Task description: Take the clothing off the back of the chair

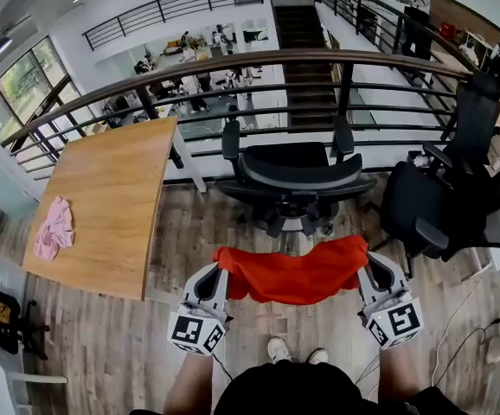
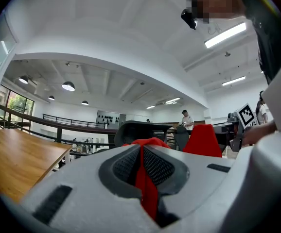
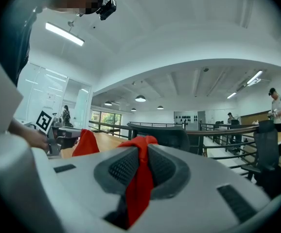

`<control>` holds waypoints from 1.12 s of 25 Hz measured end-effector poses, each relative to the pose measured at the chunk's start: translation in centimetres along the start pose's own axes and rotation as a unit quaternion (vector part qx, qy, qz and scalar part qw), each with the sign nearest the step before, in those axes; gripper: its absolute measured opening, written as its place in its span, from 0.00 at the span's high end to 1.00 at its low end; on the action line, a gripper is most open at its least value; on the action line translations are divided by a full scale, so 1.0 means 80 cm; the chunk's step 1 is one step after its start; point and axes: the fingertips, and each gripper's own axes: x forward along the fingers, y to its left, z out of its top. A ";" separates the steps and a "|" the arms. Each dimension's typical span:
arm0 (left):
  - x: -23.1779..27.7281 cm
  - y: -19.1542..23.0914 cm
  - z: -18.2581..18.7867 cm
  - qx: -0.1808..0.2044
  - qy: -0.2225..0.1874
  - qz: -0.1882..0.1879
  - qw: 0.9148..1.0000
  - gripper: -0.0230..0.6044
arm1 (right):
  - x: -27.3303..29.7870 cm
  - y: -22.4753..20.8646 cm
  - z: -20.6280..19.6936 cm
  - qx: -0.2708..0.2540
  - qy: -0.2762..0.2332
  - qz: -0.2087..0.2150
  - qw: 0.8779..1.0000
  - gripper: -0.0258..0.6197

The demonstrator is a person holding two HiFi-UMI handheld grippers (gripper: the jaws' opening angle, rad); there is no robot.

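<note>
Both ends of the red garment are clamped, one in the left gripper, one in the right gripper, and it hangs stretched between them, clear of the black chair. Hold both ends level so nothing sags; the wooden table to the left offers open room, while a second chair crowds the right.

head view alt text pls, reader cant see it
A red garment hangs stretched between the left hand-held gripper and the right hand-held gripper, both shut on it, in front of a black office chair. A pink cloth lies on the wooden table at left.
</note>
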 end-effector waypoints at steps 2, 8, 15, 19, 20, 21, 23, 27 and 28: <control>-0.001 -0.007 -0.005 0.001 0.005 0.005 1.000 0.92 | -0.001 -0.001 -0.007 0.002 0.003 0.001 1.000 0.88; -0.003 -0.031 -0.033 -0.012 0.026 0.013 1.000 0.92 | -0.011 0.000 -0.030 0.007 0.018 0.010 1.000 0.88; -0.013 -0.059 -0.036 -0.018 0.030 0.009 0.999 0.92 | -0.030 0.021 -0.031 0.046 0.010 0.028 0.998 0.88; -0.019 -0.071 -0.026 -0.011 0.023 0.007 1.000 0.92 | -0.040 0.025 -0.029 0.040 0.009 0.035 0.999 0.89; -0.021 -0.073 -0.024 -0.011 0.022 0.006 1.000 0.92 | -0.043 0.025 -0.028 0.041 0.009 0.036 0.998 0.89; -0.023 -0.075 -0.021 -0.010 0.020 0.006 1.000 0.92 | -0.046 0.025 -0.027 0.041 0.008 0.036 0.998 0.89; -0.027 -0.078 -0.016 -0.009 0.017 0.006 1.000 0.92 | -0.051 0.025 -0.023 0.042 0.006 0.037 0.998 0.89; -0.034 -0.081 -0.008 -0.007 0.011 0.007 1.000 0.92 | -0.057 0.030 -0.011 0.034 -0.004 0.039 0.999 0.88; -0.035 -0.082 -0.006 -0.006 0.010 0.006 1.000 0.92 | -0.059 0.031 -0.008 0.030 -0.007 0.040 0.999 0.88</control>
